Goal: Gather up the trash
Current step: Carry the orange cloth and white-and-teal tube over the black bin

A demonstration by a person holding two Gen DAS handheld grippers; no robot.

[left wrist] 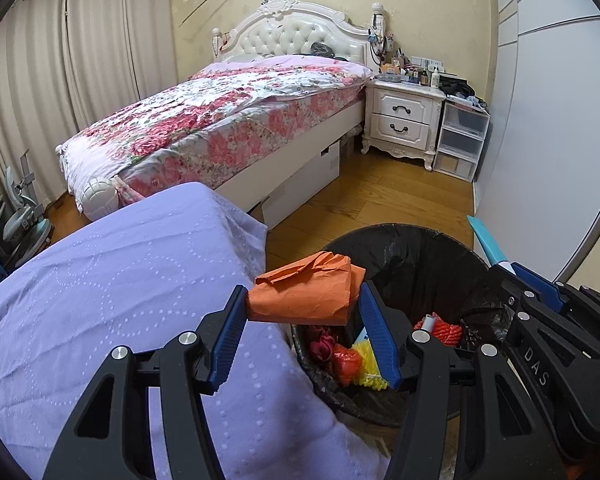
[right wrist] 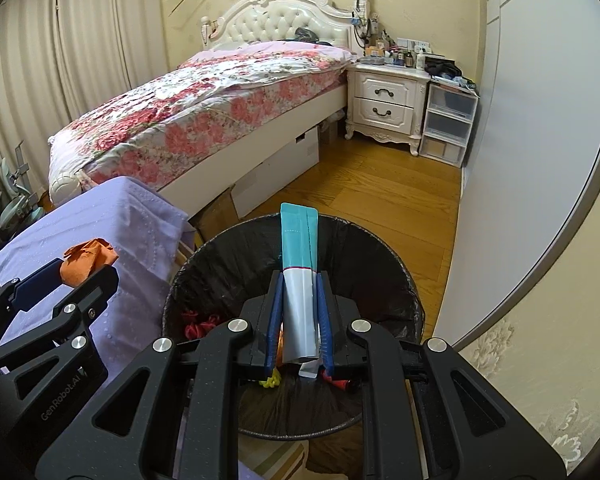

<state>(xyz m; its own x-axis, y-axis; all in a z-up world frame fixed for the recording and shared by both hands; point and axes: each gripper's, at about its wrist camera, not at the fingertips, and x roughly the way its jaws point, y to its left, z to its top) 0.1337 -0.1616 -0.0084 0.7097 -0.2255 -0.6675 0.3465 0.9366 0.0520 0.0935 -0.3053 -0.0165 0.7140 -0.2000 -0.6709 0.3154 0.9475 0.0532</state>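
Two grippers: both held over bin, each w/ trash.
Left gripper [left wrist: 302, 300]: fingers closed on crumpled orange paper [left wrist: 304, 292], held above bin's left rim, beside lilac cloth.
Right gripper [right wrist: 298, 280]: fingers pinched narrow on teal-and-white sachet [right wrist: 299, 276], held upright over bin opening.
Bin [right wrist: 404, 280]: black liner; red rope coil [left wrist: 444, 330], red scraps, yellow mesh piece [left wrist: 366, 364] seen inside.
Lilac cloth [left wrist: 120, 280]: touching bin's left side.
Around: floral bed [left wrist: 228, 120], nightstand [left wrist: 400, 120], plastic drawers [left wrist: 460, 140], well apart on wood floor.
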